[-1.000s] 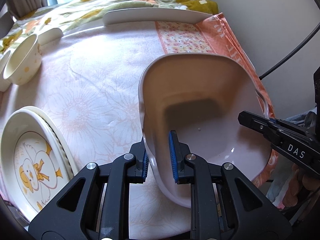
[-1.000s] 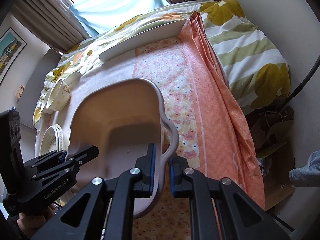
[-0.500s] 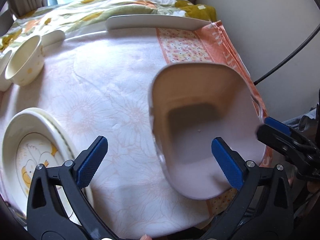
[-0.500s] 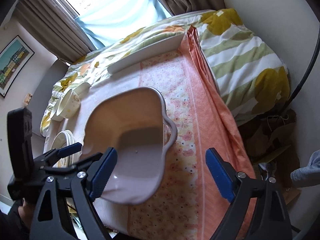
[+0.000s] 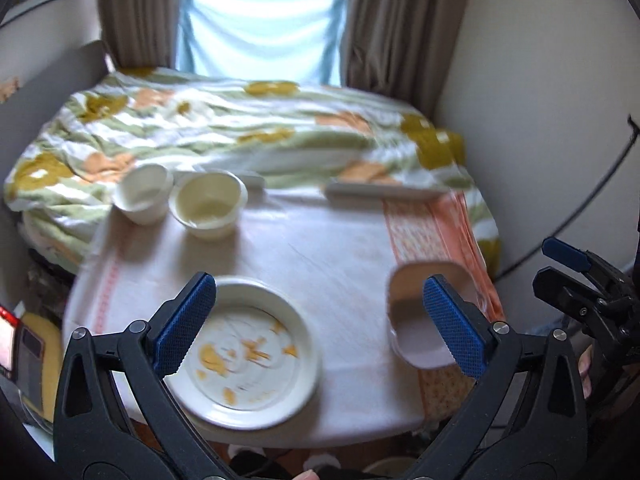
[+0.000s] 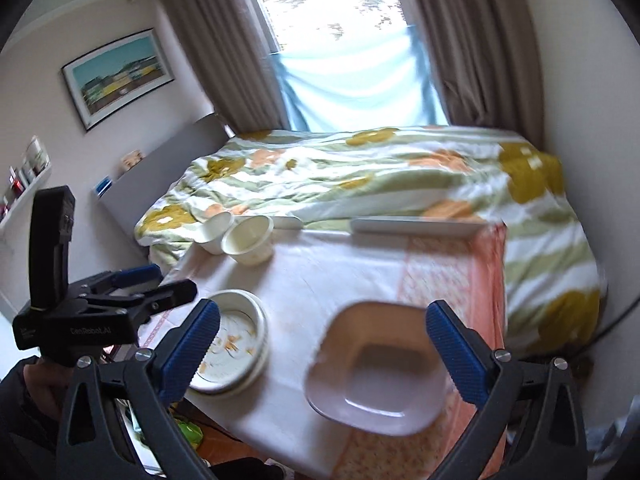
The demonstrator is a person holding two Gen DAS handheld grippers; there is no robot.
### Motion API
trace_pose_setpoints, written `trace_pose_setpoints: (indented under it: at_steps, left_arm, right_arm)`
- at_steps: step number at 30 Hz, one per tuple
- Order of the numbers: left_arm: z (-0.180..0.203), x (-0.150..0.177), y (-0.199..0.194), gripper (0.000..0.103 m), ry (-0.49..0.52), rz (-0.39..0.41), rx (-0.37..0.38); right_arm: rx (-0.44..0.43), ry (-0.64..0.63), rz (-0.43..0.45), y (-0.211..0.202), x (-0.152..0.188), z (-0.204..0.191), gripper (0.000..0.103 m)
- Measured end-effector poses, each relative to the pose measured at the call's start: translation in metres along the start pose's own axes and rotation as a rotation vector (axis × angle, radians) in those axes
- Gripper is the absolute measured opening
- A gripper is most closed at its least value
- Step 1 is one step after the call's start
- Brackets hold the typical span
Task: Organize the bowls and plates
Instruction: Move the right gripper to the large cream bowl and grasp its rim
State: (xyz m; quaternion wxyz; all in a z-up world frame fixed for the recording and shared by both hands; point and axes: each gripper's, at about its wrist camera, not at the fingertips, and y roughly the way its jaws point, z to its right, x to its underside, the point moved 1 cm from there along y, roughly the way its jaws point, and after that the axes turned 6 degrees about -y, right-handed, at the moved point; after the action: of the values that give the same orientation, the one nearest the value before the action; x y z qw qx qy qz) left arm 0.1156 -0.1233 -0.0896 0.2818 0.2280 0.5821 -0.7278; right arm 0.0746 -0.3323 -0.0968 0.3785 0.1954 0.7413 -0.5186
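L gripper [image 5: 320, 320]: jaws wide open, nothing btwn the blue pads, not touching anything. Held above the near edge of the table [image 5: 320, 248].

R gripper [image 6: 324, 348]: also wide open, empty, no contact. Held over the table's near right part.

Each gripper shows in the other's cam: R at the right edge of the left wrist view, L at the left of the right wrist view, fingers apart there too.

Square dish [image 6: 380, 376] (pinkish, deep, rounded corners): upright on the table, near right corner, partly on the orange cloth strip [image 5: 432, 224]. No gripper on it. Motion blur, so rim detail unclear.

Plates [image 5: 248, 348]: round stack, near left of table, top one w/ yellow print. Well apart from the dish.

2 bowls: cream bowl [image 5: 208, 204] and white bowl [image 5: 144, 192] at far left, just beside each other; can't tell if touching.

Long white tray [image 5: 384, 190] at the far table edge, next to the floral bed cover [image 5: 240, 128]. Curtains [image 6: 208, 48] + window behind.
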Motion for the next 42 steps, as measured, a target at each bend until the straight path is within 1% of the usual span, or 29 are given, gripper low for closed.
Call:
trace_pose_setpoints:
  at_steps: [2,3,5,6,9,11,12,13,14,15,16,17,18,19,21,23,25,26,27,30,31,32,33,34,35,37,39,42]
  left_arm:
    - [-0.022,-0.016,-0.013,0.103,-0.031,0.028,-0.001]
    - [-0.036,-0.025,-0.016,0.103,-0.048,0.032,-0.006]
    - [-0.064,-0.042,-0.016,0.103,-0.081,0.026,-0.018]
    - [-0.081,-0.05,-0.013,0.103,-0.098,0.016,-0.022]
    - [-0.129,-0.071,0.006,0.103,-0.163,-0.023,-0.027]
    - [-0.161,-0.079,0.022,0.102,-0.215,-0.061,-0.005]
    - [-0.176,-0.083,0.034,0.1,-0.243,-0.081,0.003]
    - [-0.188,-0.084,0.046,0.098,-0.265,-0.1,0.012]
    - [-0.201,-0.086,0.062,0.094,-0.292,-0.127,0.021]
    - [-0.209,-0.088,0.078,0.087,-0.313,-0.151,0.032]
    - [-0.217,-0.088,0.095,0.082,-0.332,-0.175,0.047]
    - [-0.223,-0.088,0.113,0.075,-0.342,-0.205,0.055]
    - [-0.228,-0.086,0.128,0.071,-0.347,-0.233,0.062]
    - [-0.231,-0.085,0.146,0.068,-0.349,-0.264,0.077]
    - [-0.232,-0.083,0.177,0.056,-0.346,-0.315,0.095]
    - [-0.228,-0.08,0.207,0.052,-0.316,-0.352,0.101]
    - [-0.226,-0.077,0.228,0.048,-0.295,-0.381,0.108]
    - [-0.226,-0.075,0.235,0.043,-0.29,-0.394,0.115]
    - [-0.225,-0.074,0.241,0.04,-0.284,-0.406,0.123]
    - [-0.224,-0.072,0.252,0.038,-0.236,-0.42,0.112]
    - [-0.224,-0.072,0.255,0.038,-0.219,-0.421,0.106]
    - [-0.224,-0.073,0.257,0.036,-0.204,-0.418,0.102]
    - [-0.225,-0.075,0.259,0.029,-0.197,-0.415,0.098]
    - [-0.227,-0.076,0.26,0.026,-0.192,-0.416,0.096]
    - [-0.227,-0.076,0.262,0.025,-0.19,-0.417,0.109]
    - [-0.227,-0.077,0.263,0.02,-0.174,-0.419,0.121]
    - [-0.221,-0.078,0.261,0.019,-0.142,-0.414,0.102]
    - [-0.22,-0.079,0.259,0.019,-0.133,-0.407,0.099]
  right_arm:
    - [-0.002,-0.027,-0.001,0.007,-0.021,-0.015,0.103]
    - [0.011,-0.045,0.003,0.012,-0.034,-0.025,0.103]
    - [0.013,-0.078,0.02,0.022,-0.053,-0.042,0.103]
    - [-0.005,-0.089,0.016,0.032,-0.066,-0.052,0.103]
    - [-0.024,-0.099,-0.034,0.069,-0.09,-0.073,0.102]
    - [-0.026,-0.086,-0.085,0.106,-0.102,-0.081,0.102]
    - [-0.027,-0.072,-0.112,0.123,-0.105,-0.083,0.1]
    - [-0.027,-0.054,-0.148,0.145,-0.108,-0.085,0.094]
    - [-0.03,-0.041,-0.171,0.162,-0.108,-0.086,0.09]
    - [-0.041,-0.018,-0.204,0.186,-0.108,-0.087,0.079]
    - [-0.05,0.005,-0.226,0.201,-0.107,-0.085,0.072]
    - [-0.054,0.038,-0.256,0.222,-0.105,-0.083,0.07]
    - [-0.053,0.066,-0.278,0.239,-0.102,-0.082,0.068]
    - [-0.052,0.095,-0.299,0.257,-0.098,-0.08,0.063]
    - [-0.043,0.151,-0.346,0.291,-0.091,-0.075,0.054]
    - [-0.036,0.198,-0.391,0.322,-0.083,-0.07,0.05]
    - [-0.033,0.218,-0.424,0.342,-0.077,-0.067,0.043]
    - [-0.027,0.223,-0.442,0.351,-0.073,-0.067,0.041]
    - [-0.022,0.231,-0.456,0.357,-0.071,-0.067,0.036]
    - [-0.018,0.253,-0.466,0.366,-0.065,-0.066,0.033]
    - [-0.016,0.257,-0.466,0.368,-0.065,-0.067,0.029]
    - [-0.019,0.262,-0.467,0.37,-0.064,-0.068,0.027]
    - [-0.02,0.265,-0.471,0.372,-0.064,-0.07,0.023]
    - [-0.02,0.266,-0.472,0.373,-0.064,-0.071,0.018]
    - [-0.017,0.266,-0.473,0.374,-0.063,-0.072,0.017]
    - [-0.002,0.26,-0.473,0.376,-0.062,-0.073,0.016]
    - [0.001,0.257,-0.472,0.376,-0.062,-0.074,0.016]
    - [0.008,0.257,-0.471,0.375,-0.061,-0.075,0.016]
